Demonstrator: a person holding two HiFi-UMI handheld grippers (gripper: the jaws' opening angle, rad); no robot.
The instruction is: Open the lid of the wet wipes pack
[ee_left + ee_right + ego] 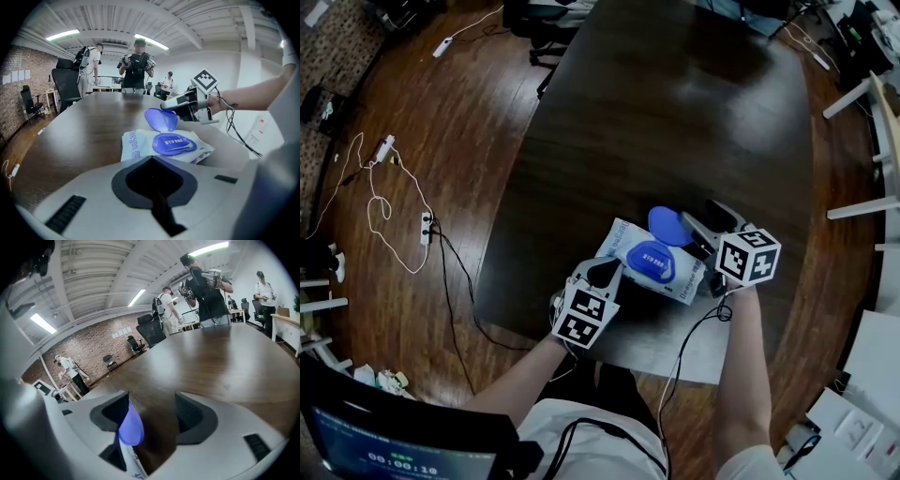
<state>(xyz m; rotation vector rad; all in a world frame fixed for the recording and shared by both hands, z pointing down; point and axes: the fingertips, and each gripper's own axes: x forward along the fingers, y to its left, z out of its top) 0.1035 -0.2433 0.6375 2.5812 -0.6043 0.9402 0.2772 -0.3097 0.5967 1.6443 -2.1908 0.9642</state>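
Note:
A white wet wipes pack [630, 253] lies on the dark table [675, 112] near its front edge. Its blue oval lid [668, 225] stands raised on its hinge over the blue frame [656, 265]. My right gripper [689, 228] is open around the raised lid. In the right gripper view the lid [130, 427] leans against the left one of the two fingers [114, 411], with a wide gap to the other. My left gripper [602, 272] is shut, its tip at the pack's near left edge. From the left gripper view the pack [140, 145] and the lid [161, 119] lie just beyond the closed tips.
A pale sheet [675, 347] covers the table's front edge under the pack. Cables and power strips [394, 206] trail over the wooden floor at left. White desks [862, 94] stand at right. People [136, 61] and office chairs [65, 82] are at the table's far end.

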